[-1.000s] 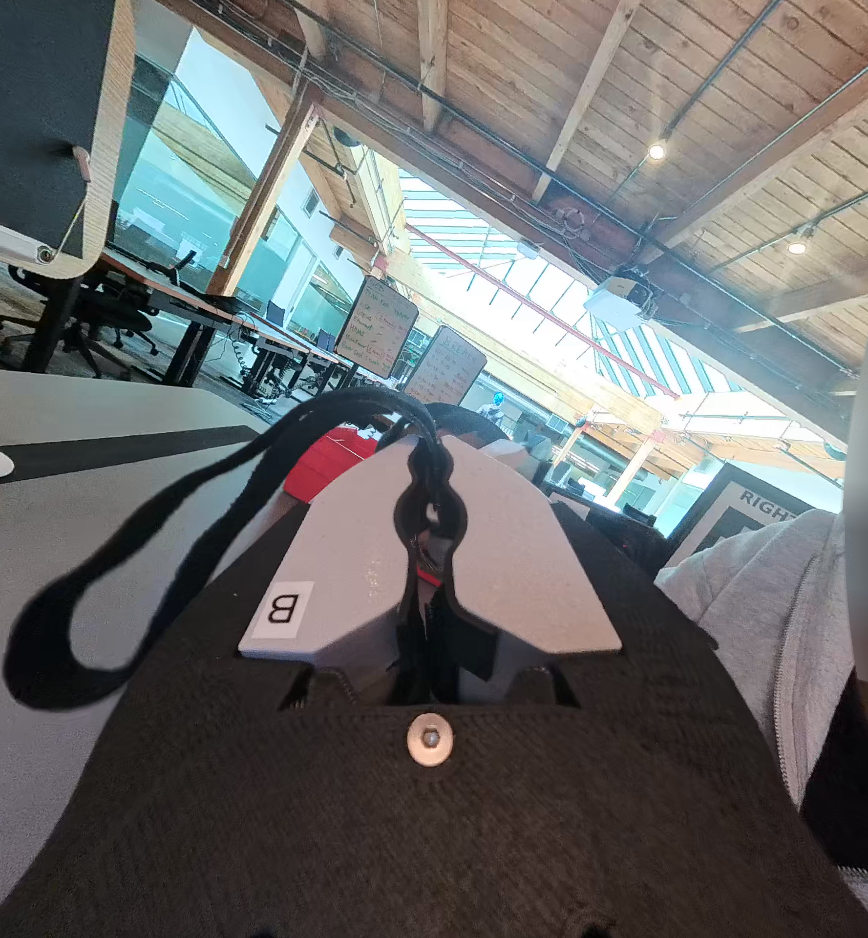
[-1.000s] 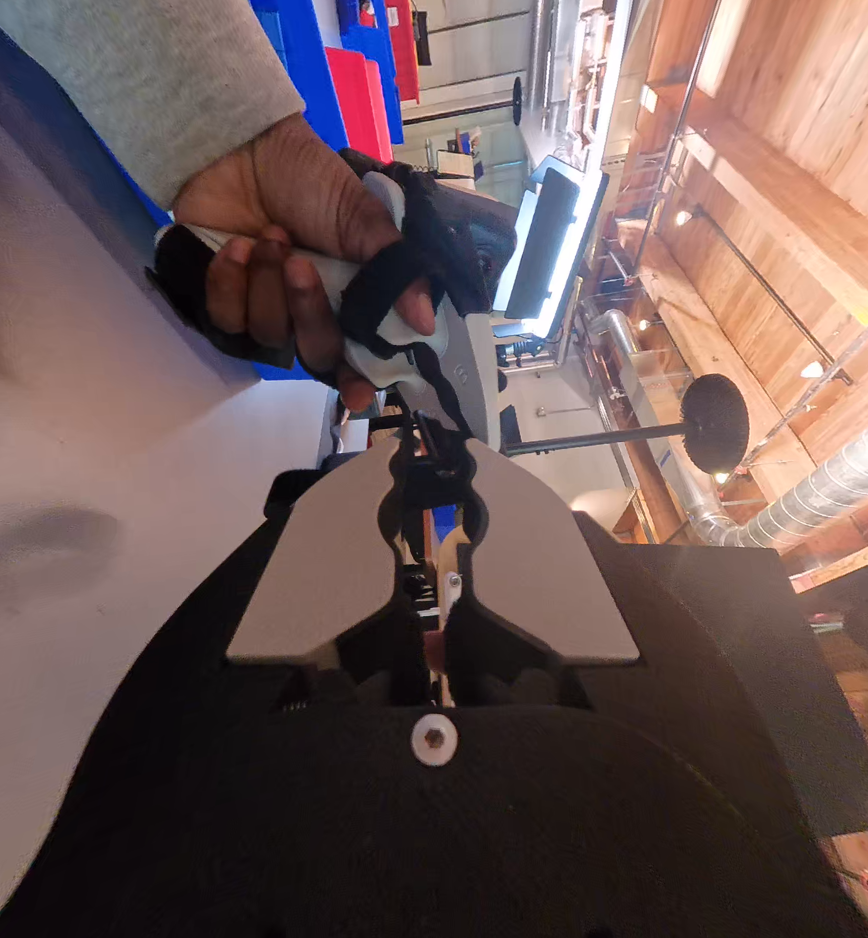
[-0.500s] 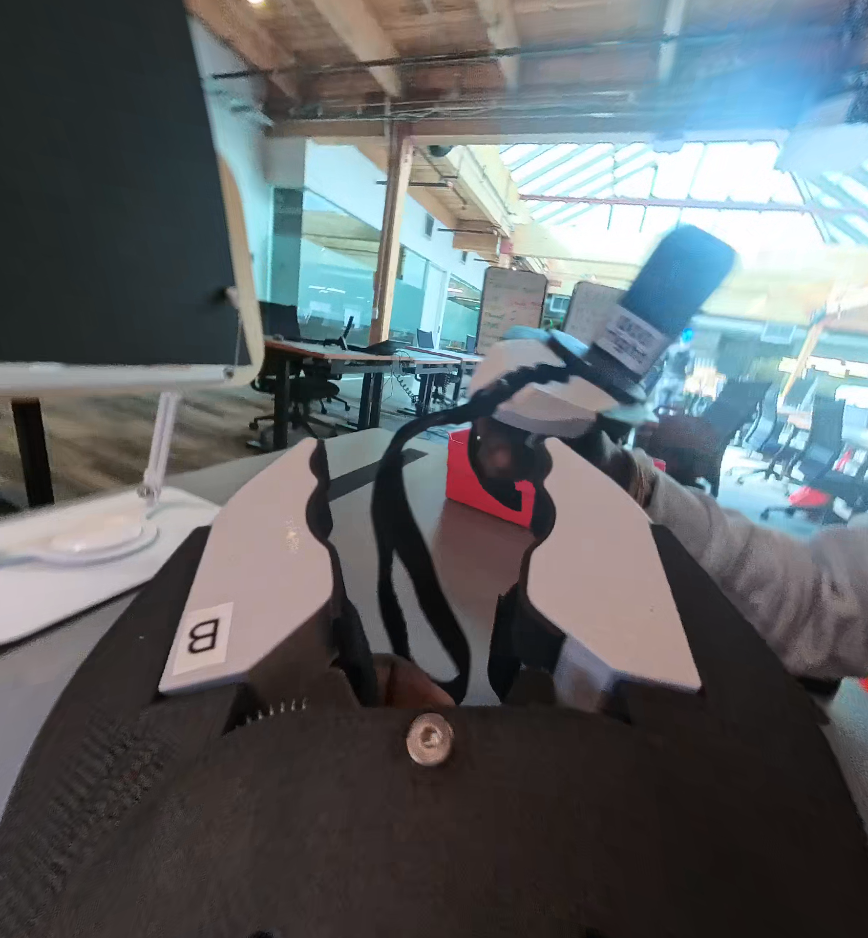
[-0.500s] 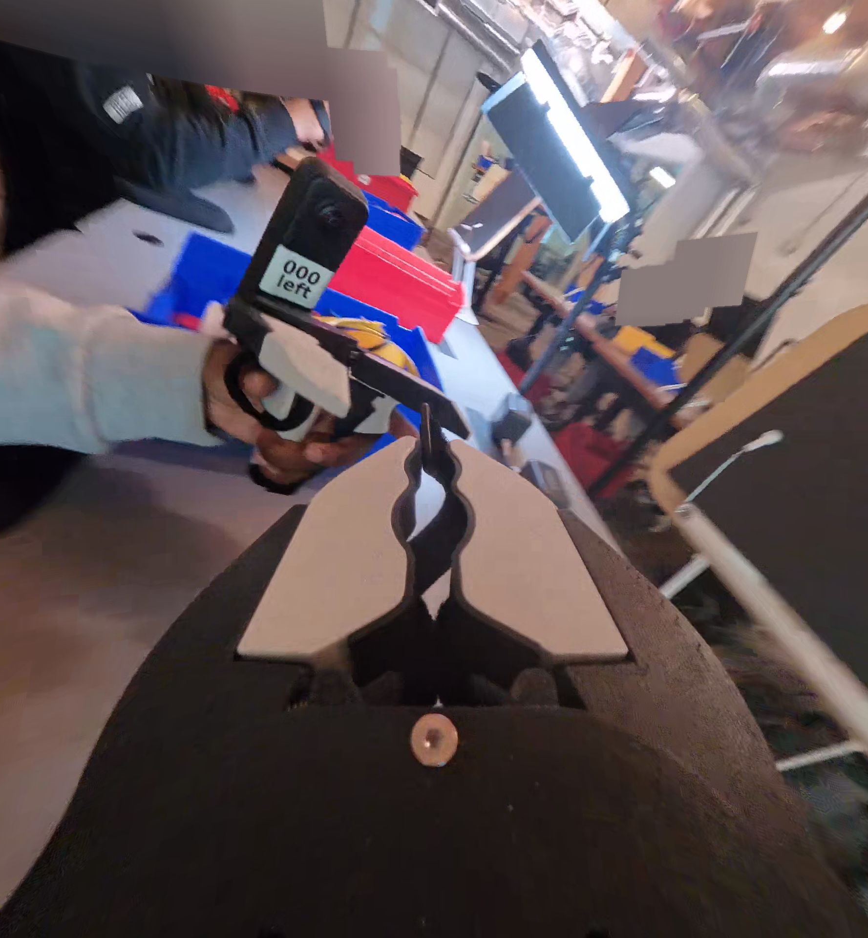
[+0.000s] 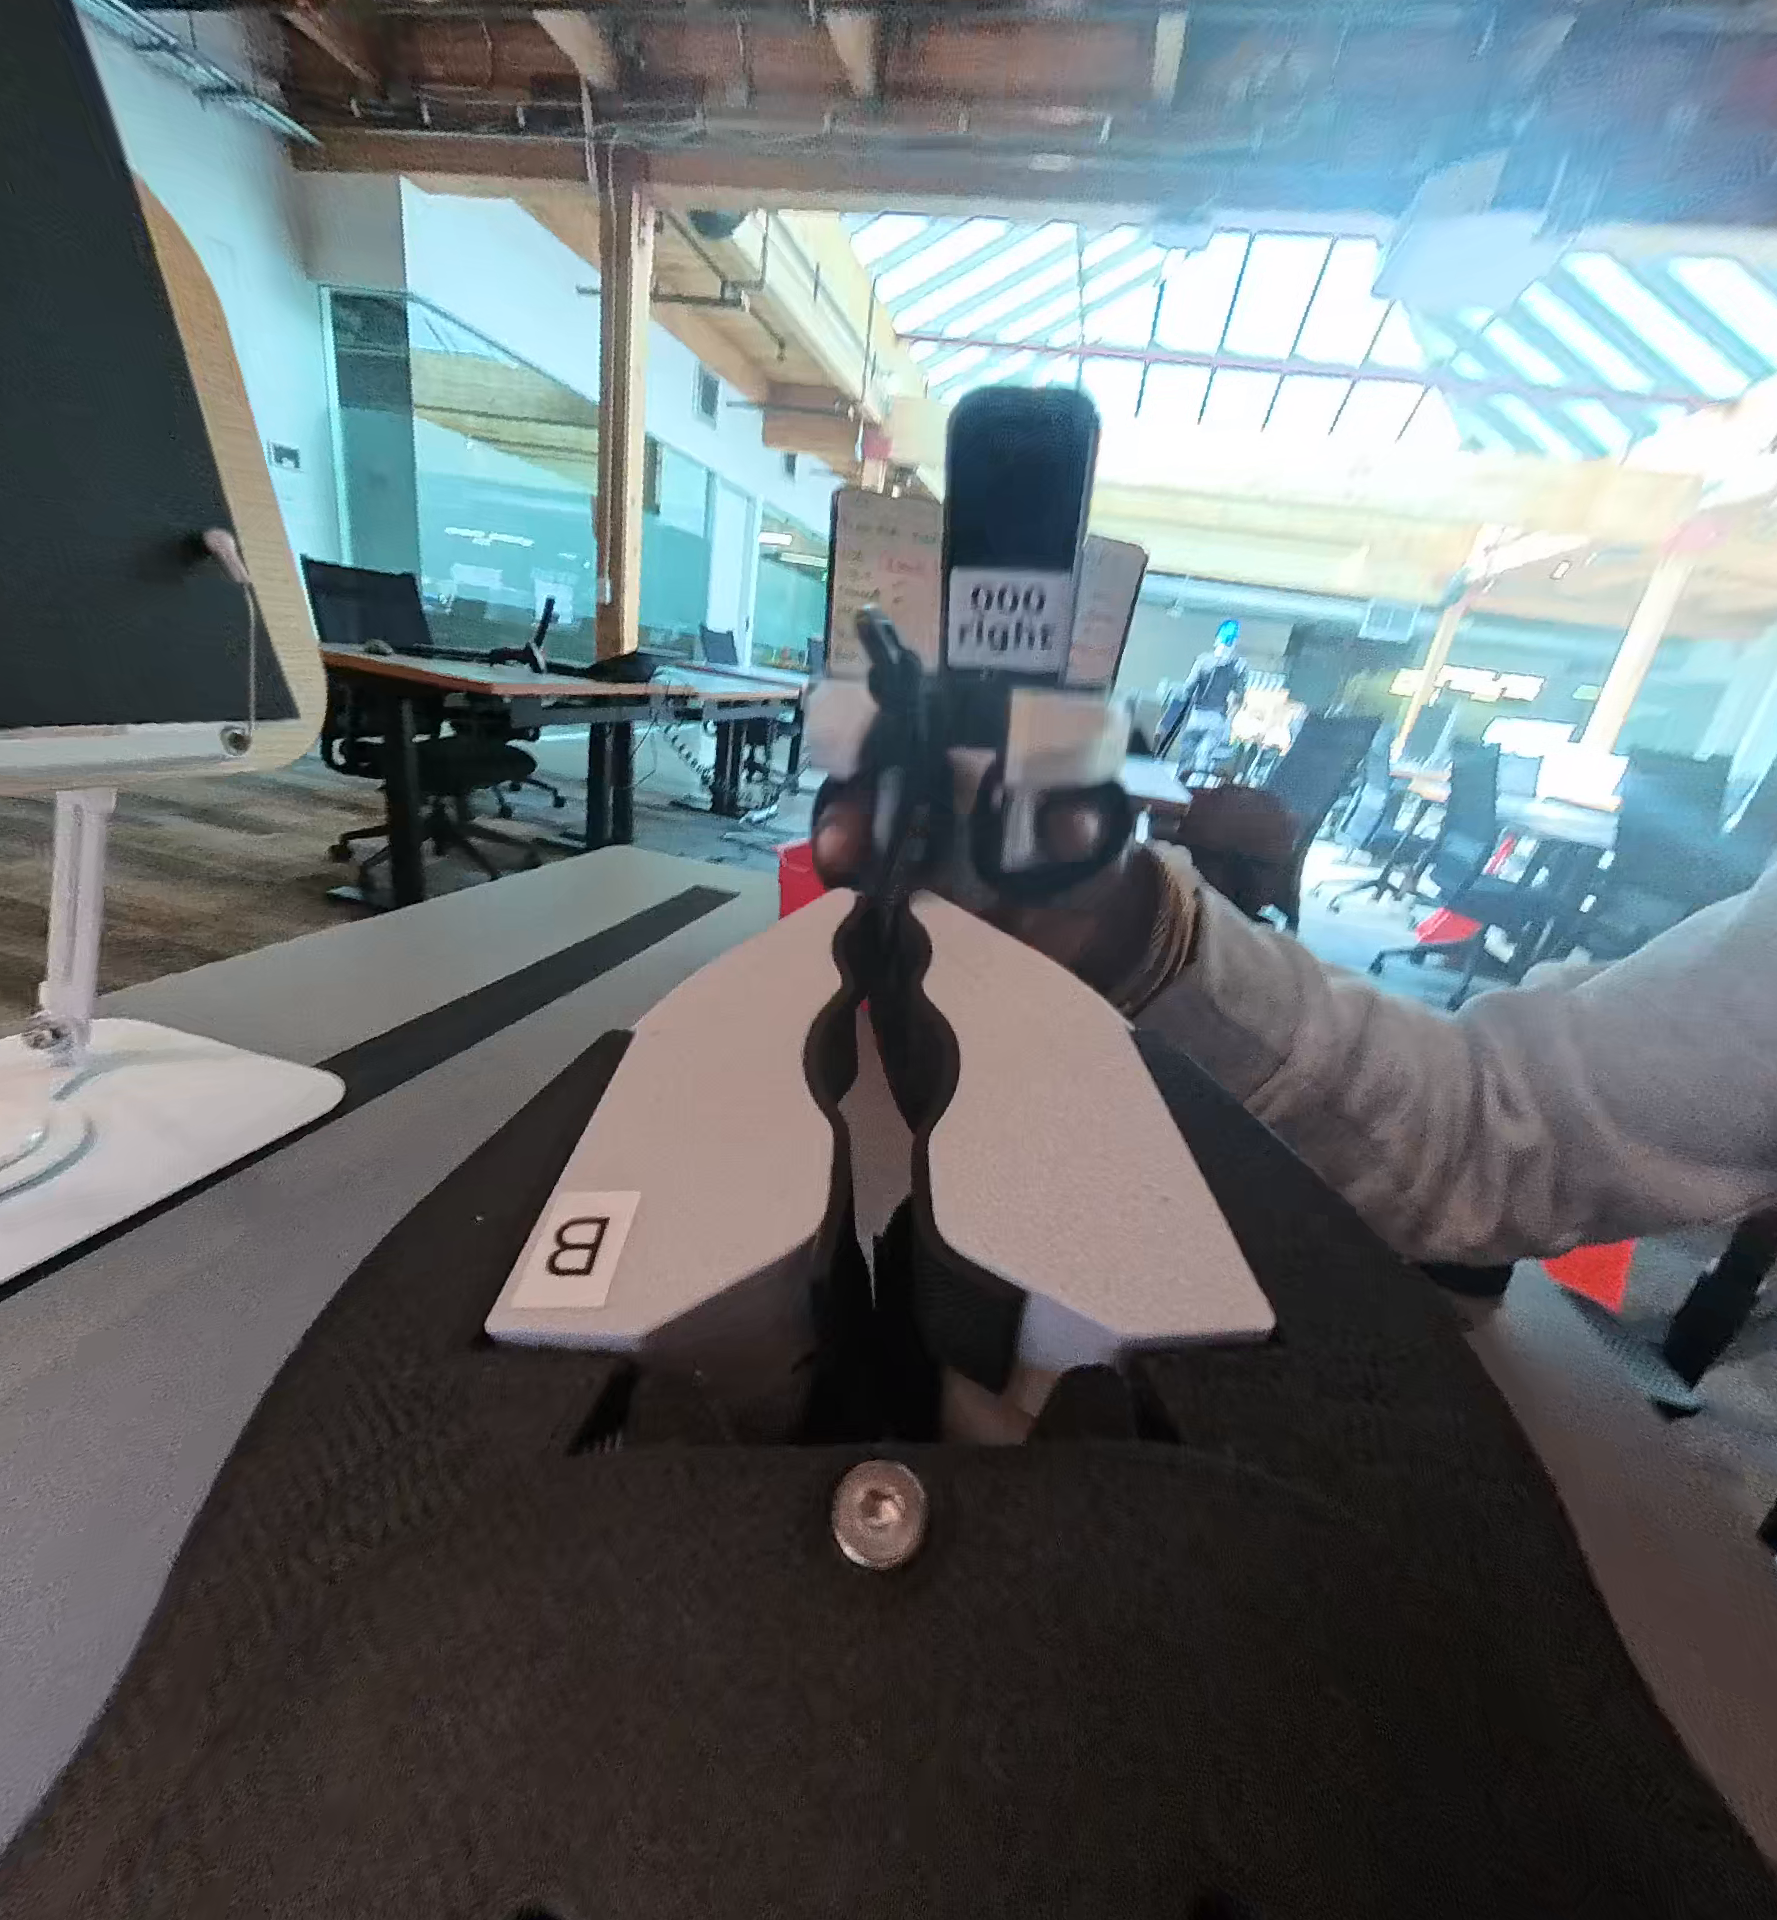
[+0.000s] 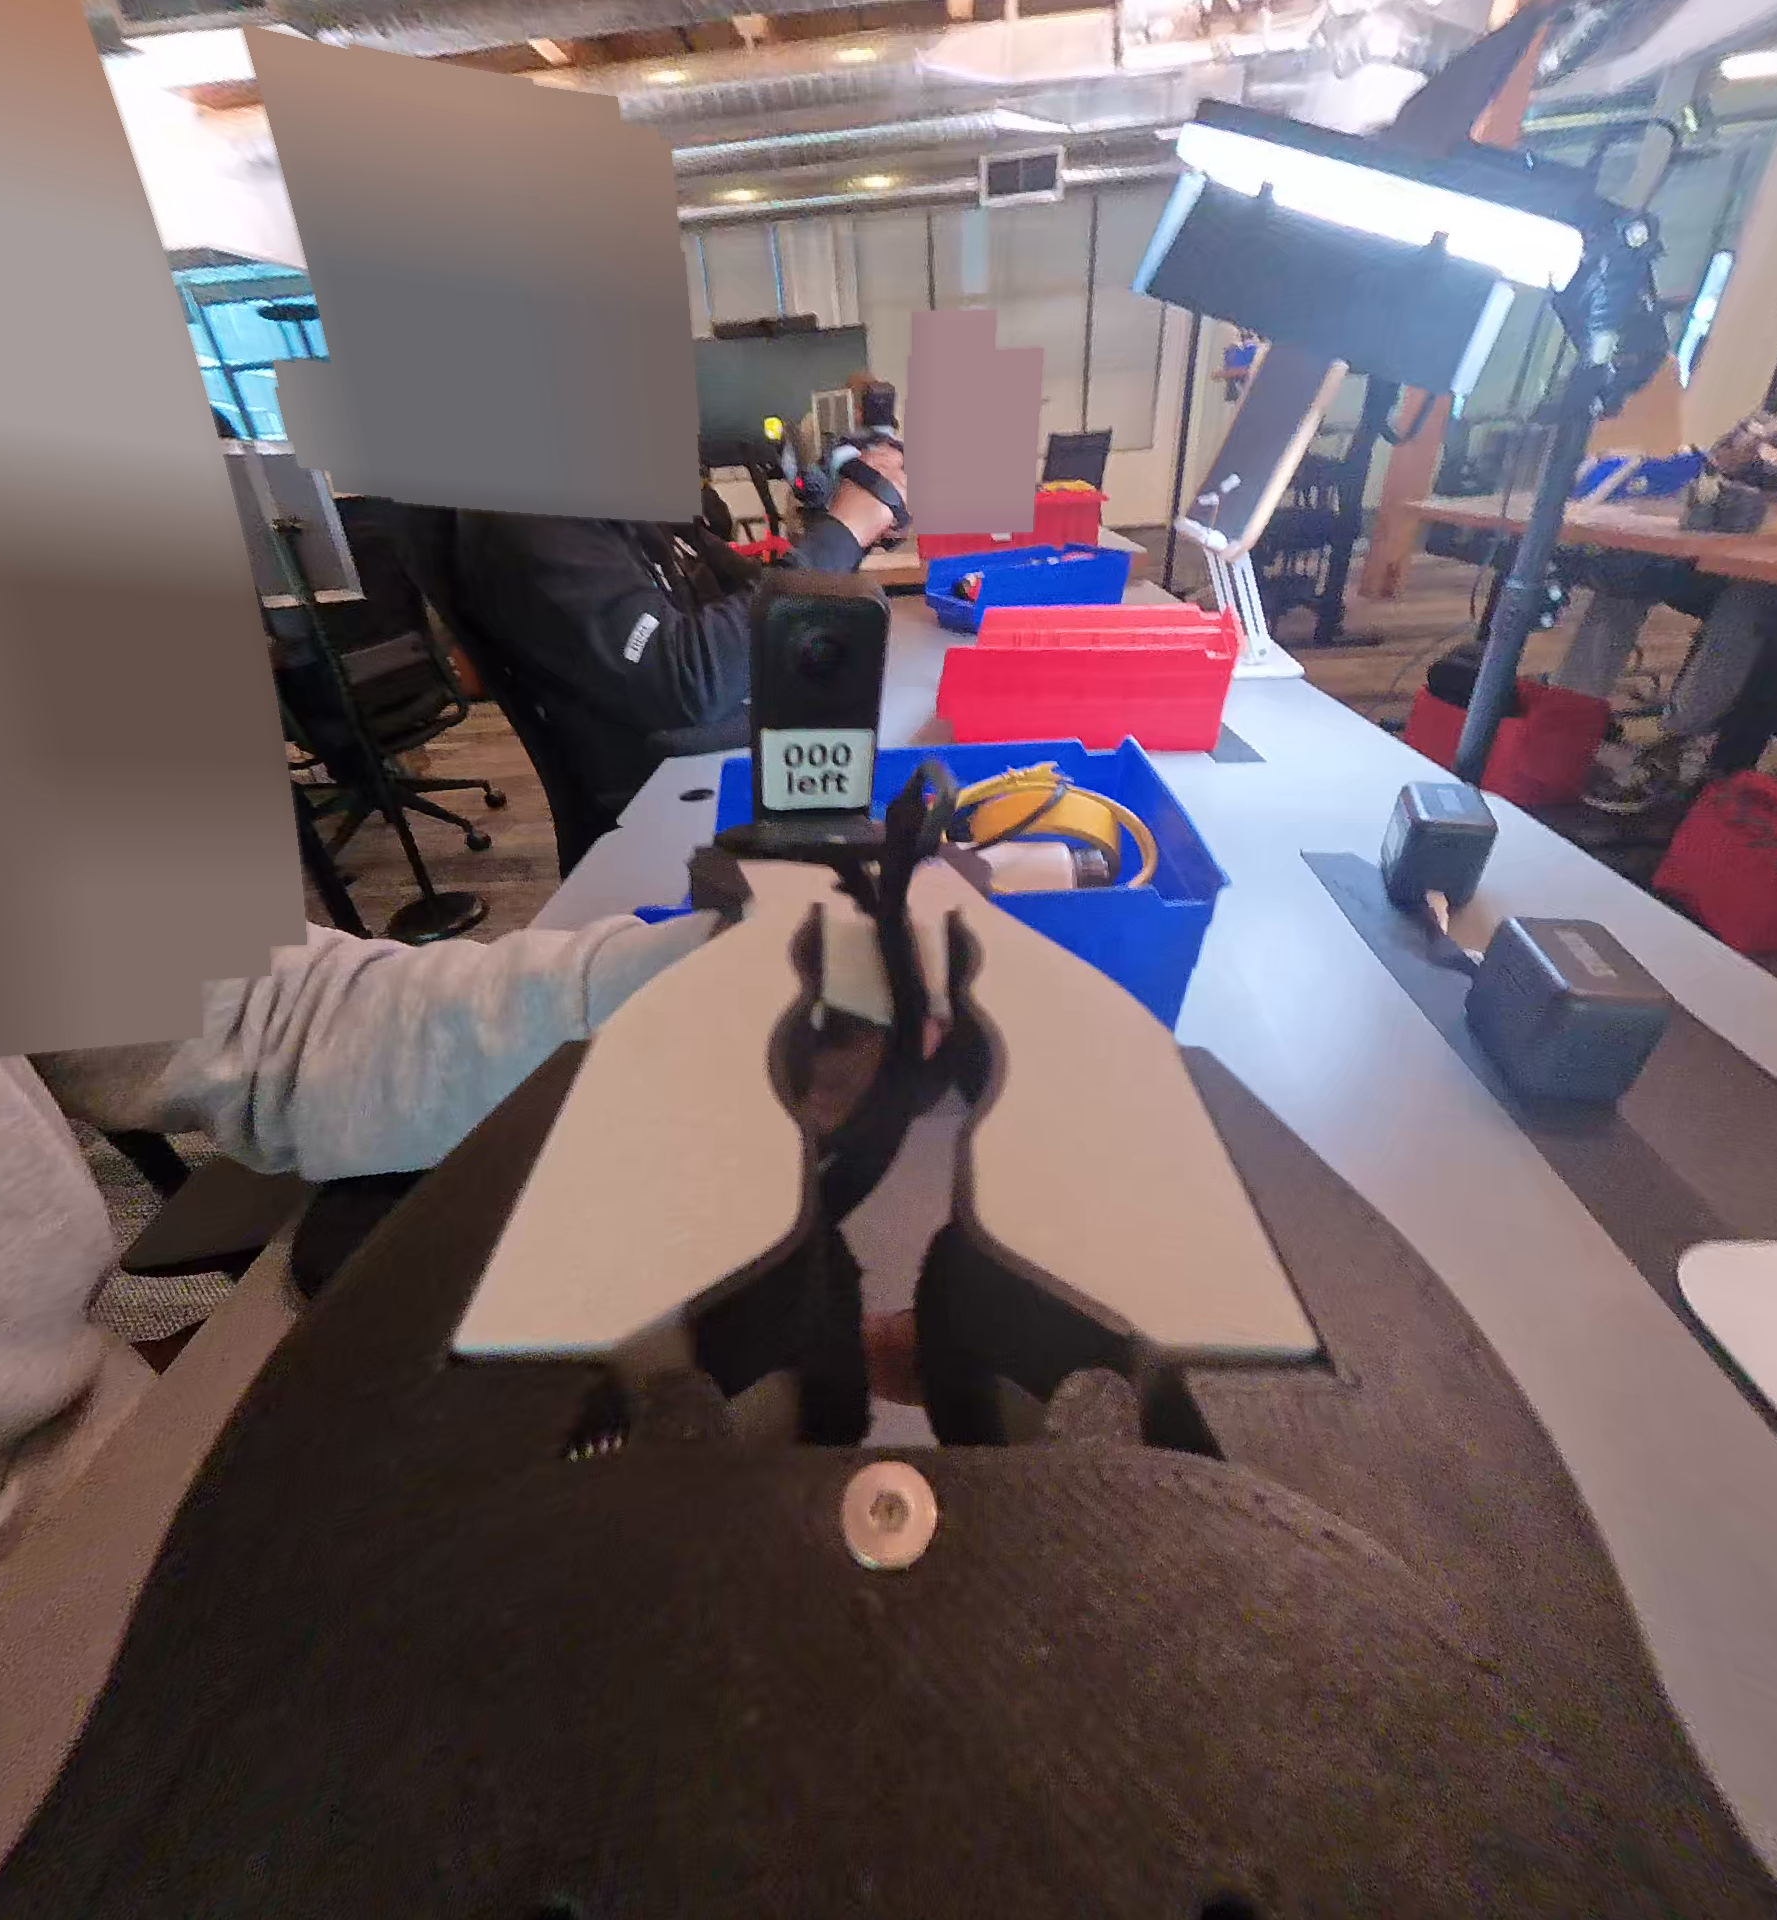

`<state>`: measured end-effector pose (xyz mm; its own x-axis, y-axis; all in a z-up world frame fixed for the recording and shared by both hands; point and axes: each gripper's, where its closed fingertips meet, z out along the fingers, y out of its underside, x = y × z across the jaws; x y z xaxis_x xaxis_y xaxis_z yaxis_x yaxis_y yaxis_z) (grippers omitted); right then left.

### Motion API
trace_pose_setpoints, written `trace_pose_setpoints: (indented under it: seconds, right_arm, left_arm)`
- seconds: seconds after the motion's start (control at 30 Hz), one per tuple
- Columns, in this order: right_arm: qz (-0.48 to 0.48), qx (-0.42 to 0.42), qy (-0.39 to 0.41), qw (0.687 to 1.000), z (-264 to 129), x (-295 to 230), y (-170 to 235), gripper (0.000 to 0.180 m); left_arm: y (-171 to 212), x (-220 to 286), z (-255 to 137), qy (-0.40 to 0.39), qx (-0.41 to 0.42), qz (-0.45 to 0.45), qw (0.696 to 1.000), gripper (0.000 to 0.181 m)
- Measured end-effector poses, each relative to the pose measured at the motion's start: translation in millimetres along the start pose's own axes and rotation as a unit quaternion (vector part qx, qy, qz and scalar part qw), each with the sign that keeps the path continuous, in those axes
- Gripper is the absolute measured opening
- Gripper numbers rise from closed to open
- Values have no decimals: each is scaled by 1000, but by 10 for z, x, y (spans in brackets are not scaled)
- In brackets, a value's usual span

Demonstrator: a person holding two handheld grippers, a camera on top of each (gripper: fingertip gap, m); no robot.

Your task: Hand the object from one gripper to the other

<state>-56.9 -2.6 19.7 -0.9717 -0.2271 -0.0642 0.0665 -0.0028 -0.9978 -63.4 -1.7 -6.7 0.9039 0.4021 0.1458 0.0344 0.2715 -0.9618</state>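
Both grippers meet nose to nose above a pale grey table (image 6: 1310, 1049) with a black strip. In the left wrist view, the left gripper (image 5: 882, 920) has its two grey jaws clenched on a thin black fabric strap (image 5: 899, 997), which runs up at 12 o'clock to the right gripper (image 5: 910, 821) facing it, held in a hand (image 5: 1071, 883) with a grey sleeve; only this view shows a white lamp base (image 5: 84, 1112) at 9 o'clock and office desks with chairs (image 5: 510, 717) at 10 o'clock. In the right wrist view, the right gripper's (image 6: 889, 925) jaws stand slightly parted around the same strap (image 6: 899, 997), so whether they grasp it cannot be told. Only this view shows a blue plastic bin (image 6: 1102, 914) holding a coiled yellow cable (image 6: 1060, 821) at 1 o'clock, a red plastic bin (image 6: 1081, 686) beyond it, two dark box-shaped battery packs (image 6: 1559, 1008) at 3 o'clock, and a lit panel lamp (image 6: 1372, 249) at 2 o'clock.
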Motion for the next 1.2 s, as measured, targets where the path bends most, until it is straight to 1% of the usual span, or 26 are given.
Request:
trace_pose_setpoints:
  seconds: [0.07,0.1,0.17,0.2,0.3,0.33,0.4,0.47,0.53,0.6,0.63,0.67,0.7,0.77,0.8,0.87,0.9,0.93,1.0,1.07,1.1,1.13,1.2]
  right_arm:
    - [21,-28,13,999,11,78,118,45]
    - [38,-52,9,998,24,92,206,51]
    - [66,-88,-12,994,67,66,355,43]
    - [71,-96,-16,993,92,63,404,33]
    - [65,-84,-18,994,128,80,430,7]
    - [66,-77,-18,995,119,89,416,6]
    - [77,-60,-21,995,89,105,368,5]
    - [87,-32,-30,995,62,98,276,5]
    - [90,-11,-25,996,42,116,205,5]
    - [91,0,-28,995,38,107,166,5]
    - [93,2,-28,995,39,105,154,5]
    - [94,6,-27,995,40,109,144,5]
    - [98,10,-27,995,39,112,133,7]
    - [111,16,-31,993,35,118,128,20]
    - [121,10,-33,992,36,126,159,27]
    - [144,-18,-48,988,53,111,273,31]
    - [154,-33,-59,986,70,90,336,31]
    - [158,-44,-69,984,89,67,386,27]
    - [148,-46,-77,985,117,41,419,8]
    - [138,-38,-78,987,116,33,395,6]
    - [138,-33,-77,987,107,35,370,6]
    - [139,-23,-73,987,95,51,329,6]
    - [142,10,-58,988,60,102,221,5]
  left_arm:
    - [-92,-11,-36,1,23,-18,1000,4]
    - [-119,-28,-56,-3,31,-20,999,4]
    - [-132,-74,-79,-15,33,-21,999,4]
    - [-130,-74,-81,-14,33,-23,999,3]
    - [-127,-73,-66,-14,36,-32,999,5]
    - [-127,-76,-65,-15,37,-34,999,7]
    - [-68,-99,-49,-17,23,-48,998,28]
    - [32,-90,-19,-6,-4,-67,998,38]
    - [105,-44,20,11,-22,-80,997,38]
    - [124,10,45,24,-25,-69,997,14]
    - [110,15,48,22,-19,-61,998,6]
    - [96,10,45,19,-14,-56,998,6]
    - [77,8,37,19,-10,-56,998,5]
    - [8,-2,5,23,9,-72,997,5]
    - [-41,-12,-18,24,24,-81,996,5]
    - [-110,-35,-60,24,42,-90,995,5]
    - [-125,-43,-75,23,46,-93,994,5]
    - [-133,-48,-83,23,46,-96,994,5]
    - [-144,-49,-89,25,49,-104,993,5]
    - [-146,-87,-89,16,55,-112,992,10]
    - [-128,-99,-85,13,52,-116,992,18]
    - [-93,-102,-75,14,43,-121,992,25]
    - [-4,-71,-41,25,16,-129,991,31]
